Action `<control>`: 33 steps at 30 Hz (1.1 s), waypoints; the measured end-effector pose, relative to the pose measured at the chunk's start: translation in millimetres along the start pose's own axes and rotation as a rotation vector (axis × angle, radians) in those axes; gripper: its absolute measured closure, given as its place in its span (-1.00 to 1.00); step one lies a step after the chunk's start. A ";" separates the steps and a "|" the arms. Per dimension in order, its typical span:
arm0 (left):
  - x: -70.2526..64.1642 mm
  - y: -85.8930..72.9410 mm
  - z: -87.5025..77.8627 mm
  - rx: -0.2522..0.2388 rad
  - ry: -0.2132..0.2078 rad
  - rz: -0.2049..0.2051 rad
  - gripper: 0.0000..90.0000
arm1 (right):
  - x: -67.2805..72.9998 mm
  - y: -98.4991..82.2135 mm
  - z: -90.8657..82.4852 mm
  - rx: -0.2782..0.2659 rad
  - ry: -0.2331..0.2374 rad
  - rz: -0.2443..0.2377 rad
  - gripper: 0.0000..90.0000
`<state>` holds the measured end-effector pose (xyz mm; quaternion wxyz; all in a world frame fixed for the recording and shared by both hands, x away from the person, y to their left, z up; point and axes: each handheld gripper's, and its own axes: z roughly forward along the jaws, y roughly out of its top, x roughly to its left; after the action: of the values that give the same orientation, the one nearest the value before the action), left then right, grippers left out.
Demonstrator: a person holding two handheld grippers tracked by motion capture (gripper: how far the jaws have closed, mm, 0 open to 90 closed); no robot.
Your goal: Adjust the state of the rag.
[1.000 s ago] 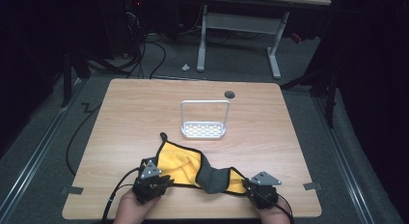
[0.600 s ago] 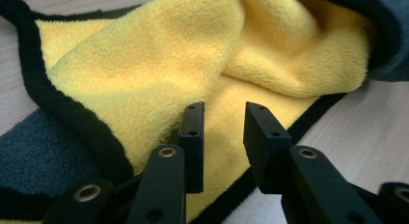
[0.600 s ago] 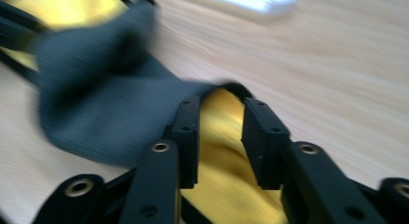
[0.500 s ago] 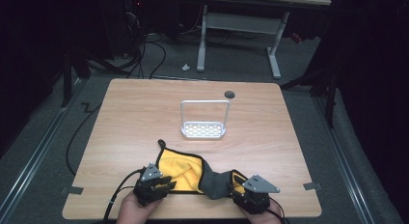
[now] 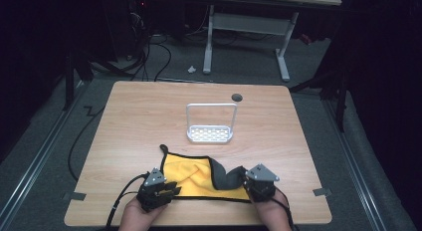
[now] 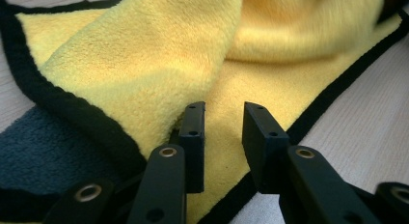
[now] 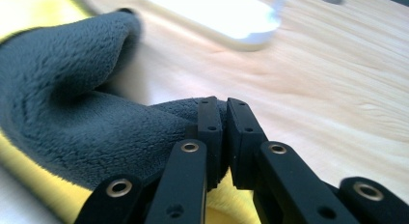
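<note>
A yellow cloth (image 5: 191, 172) with a black hem and a dark grey underside lies near the table's front edge. Its right part is folded over, grey side up (image 5: 226, 177). My left gripper (image 5: 169, 191) sits at the cloth's front left edge; in the left gripper view its jaws stand open over the yellow cloth (image 6: 144, 74) with a gap between them. My right gripper (image 5: 247, 180) is at the cloth's right end, shut on a fold of the grey cloth (image 7: 96, 122), which is pinched between its fingertips (image 7: 211, 119).
A white wire rack (image 5: 210, 123) with a perforated base stands mid-table, beyond the cloth. A round cable hole (image 5: 237, 97) lies behind it. The wooden table (image 5: 298, 141) is bare to the right. Desk legs and cables stand on the floor beyond.
The right gripper has carried the cloth's right end leftward and inward, folding the grey side over. The left gripper has stayed at the front left edge.
</note>
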<state>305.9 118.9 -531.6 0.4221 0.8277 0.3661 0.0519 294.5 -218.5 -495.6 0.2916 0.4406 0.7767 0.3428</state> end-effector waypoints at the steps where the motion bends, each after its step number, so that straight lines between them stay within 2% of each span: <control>1: 0.4 -0.1 -0.1 -0.001 -0.001 -0.001 0.57 | -7.2 2.3 7.6 0.008 -0.009 0.021 0.90; 6: 2.5 0.1 -0.6 0.002 -0.012 -0.001 0.57 | -43.5 5.7 40.8 0.063 -0.091 0.101 0.87; 7: 2.5 0.1 -0.6 0.002 -0.012 -0.001 0.57 | -49.3 5.3 43.6 0.066 -0.109 0.105 0.82; 8: 2.8 0.1 -0.7 0.002 -0.015 -0.003 0.57 | -49.3 5.3 43.6 0.066 -0.109 0.105 0.82; 9: 3.0 0.0 -0.7 0.002 -0.017 -0.006 0.57 | -54.2 5.5 44.2 0.067 -0.120 0.117 0.73; 10: 2.9 0.5 -0.7 0.004 -0.019 -0.011 0.55 | -58.5 7.0 37.5 0.049 -0.147 0.129 0.59; 11: 2.9 0.5 -0.7 0.004 -0.019 -0.011 0.52 | -58.5 7.0 37.5 0.049 -0.147 0.129 0.59; 13: 2.5 1.9 0.0 0.002 -0.022 -0.003 0.48 | -57.2 7.4 24.2 0.018 -0.148 0.127 0.52; 14: 2.3 2.6 0.6 -0.005 -0.022 0.004 0.44 | -53.7 6.4 17.5 0.007 -0.143 0.120 0.51; 15: 2.2 3.3 1.7 -0.010 -0.019 0.010 0.42 | -44.2 1.3 5.9 -0.002 -0.133 0.080 0.49; 17: 1.3 4.4 5.1 -0.011 -0.012 0.007 0.41 | -39.5 -2.5 1.2 -0.004 -0.120 0.075 0.50; 19: -1.3 5.2 6.8 -0.008 -0.009 0.009 0.44 | -25.6 -16.7 -4.0 0.026 -0.067 0.065 0.53; 20: -3.2 5.3 6.6 0.000 -0.008 0.015 0.44 | -25.6 -16.7 -4.0 0.026 -0.067 0.065 0.53; 21: -5.3 5.0 6.2 0.005 -0.012 0.019 0.44 | -21.4 -21.3 -3.1 0.049 -0.055 0.054 0.53; 22: -7.7 4.1 5.3 0.013 -0.019 0.023 0.45 | -16.6 -28.9 0.3 0.101 -0.032 0.032 0.54; 26: -19.0 -1.1 0.5 0.040 -0.049 0.045 0.46 | -14.2 -39.3 -0.4 0.143 -0.020 0.032 0.57; 27: -23.4 -2.2 -1.7 0.064 -0.083 0.044 0.47 | -13.8 -46.0 -8.8 0.136 -0.008 0.047 0.57; 28: -24.9 -2.3 -2.1 0.071 -0.100 0.039 0.47 | -13.5 -49.6 -13.9 0.137 -0.001 0.056 0.57; 30: -26.3 -2.4 -2.1 0.072 -0.107 0.039 0.47 | -12.9 -53.8 -19.3 0.135 0.003 0.059 0.57; 33: -31.8 -0.1 -0.4 0.051 -0.106 0.070 0.44 | -11.8 -65.0 -35.6 0.139 0.015 0.078 0.56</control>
<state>282.6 98.5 -524.3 0.4177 0.8520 0.3153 0.0134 241.4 -263.2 -524.0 0.2410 0.4871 0.7831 0.3022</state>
